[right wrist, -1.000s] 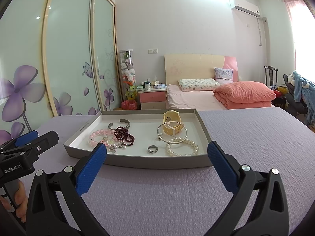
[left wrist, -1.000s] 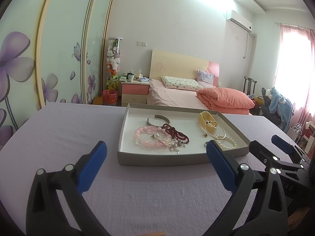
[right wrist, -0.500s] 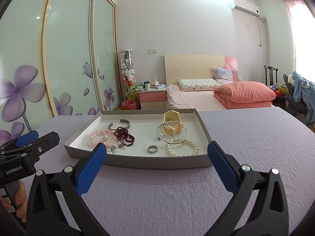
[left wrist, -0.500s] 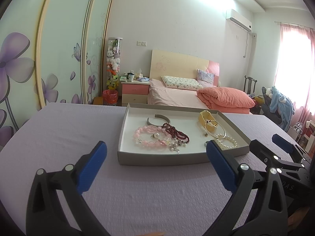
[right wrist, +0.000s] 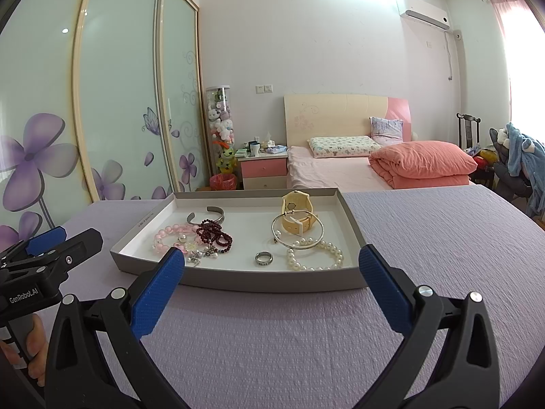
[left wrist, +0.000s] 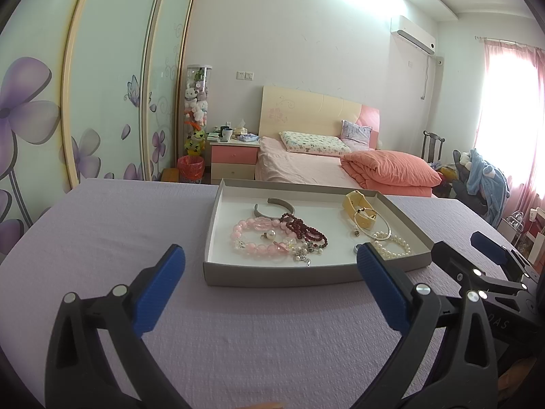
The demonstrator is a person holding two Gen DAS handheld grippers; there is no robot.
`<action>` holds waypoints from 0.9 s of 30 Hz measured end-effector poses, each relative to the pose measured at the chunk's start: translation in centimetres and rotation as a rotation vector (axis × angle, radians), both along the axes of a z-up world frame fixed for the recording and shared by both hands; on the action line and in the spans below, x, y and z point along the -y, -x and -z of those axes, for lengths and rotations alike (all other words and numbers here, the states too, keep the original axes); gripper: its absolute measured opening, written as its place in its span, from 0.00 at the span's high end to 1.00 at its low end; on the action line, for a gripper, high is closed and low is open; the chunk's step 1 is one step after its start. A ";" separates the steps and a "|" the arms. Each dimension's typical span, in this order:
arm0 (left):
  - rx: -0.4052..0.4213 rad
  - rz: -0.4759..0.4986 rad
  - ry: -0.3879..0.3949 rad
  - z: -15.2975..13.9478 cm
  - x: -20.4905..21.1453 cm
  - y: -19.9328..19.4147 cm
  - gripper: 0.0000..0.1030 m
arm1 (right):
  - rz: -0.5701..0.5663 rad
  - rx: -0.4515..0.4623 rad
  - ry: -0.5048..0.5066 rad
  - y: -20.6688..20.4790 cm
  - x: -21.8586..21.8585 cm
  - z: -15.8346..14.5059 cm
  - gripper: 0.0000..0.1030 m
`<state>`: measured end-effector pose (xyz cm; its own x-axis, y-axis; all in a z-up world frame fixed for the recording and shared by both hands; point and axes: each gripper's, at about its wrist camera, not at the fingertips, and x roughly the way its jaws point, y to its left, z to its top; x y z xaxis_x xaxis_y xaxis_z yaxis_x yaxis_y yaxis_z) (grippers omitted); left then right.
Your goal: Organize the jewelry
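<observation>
All jewelry is seen inside the grey tray [right wrist: 238,277], which sits toward the far edge of the lilac-covered surface [right wrist: 425,238]; nothing is seen loose on the cloth. On the tray's left half a pink bead bracelet [right wrist: 167,238], a dark red bead strand [right wrist: 214,235] and a small charm chain are tangled w/ each other, w/ a grey cuff [right wrist: 207,213] just behind. On the right half a yellow watch [right wrist: 296,211], a silver bangle [right wrist: 296,237] and a pearl bracelet [right wrist: 315,255] overlap; a ring [right wrist: 264,258] lies apart near the tray's front wall.

Progress: pieces are gathered but not sorted or separated, so the scene fits either a tray awaiting sorting or one into which items were merely collected; which one can't be told.

Left gripper [left wrist: 270,266] and right gripper [right wrist: 272,266] are both held short of the tray's front wall, jaws spread wide, nothing between them.

Room: broad bare cloth is available in front of and to the right of the tray; the tray's low walls must be cleared on entry. The two grippers sit close side by side, so crossing paths should be avoided.
</observation>
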<state>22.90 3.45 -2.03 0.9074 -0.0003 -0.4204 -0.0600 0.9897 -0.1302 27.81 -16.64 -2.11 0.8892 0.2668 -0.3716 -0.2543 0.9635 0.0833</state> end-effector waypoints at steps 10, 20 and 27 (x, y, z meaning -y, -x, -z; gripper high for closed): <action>-0.001 -0.001 -0.004 0.0 0.1 0.0 0.02 | 0.000 0.000 0.000 0.0 0.0 0.0 0.01; -0.001 -0.001 -0.004 0.0 0.2 0.0 0.02 | 0.000 0.000 0.000 0.0 0.0 0.0 0.01; -0.001 -0.001 -0.005 0.0 0.2 0.0 0.02 | 0.000 0.001 0.000 0.0 0.0 0.0 0.01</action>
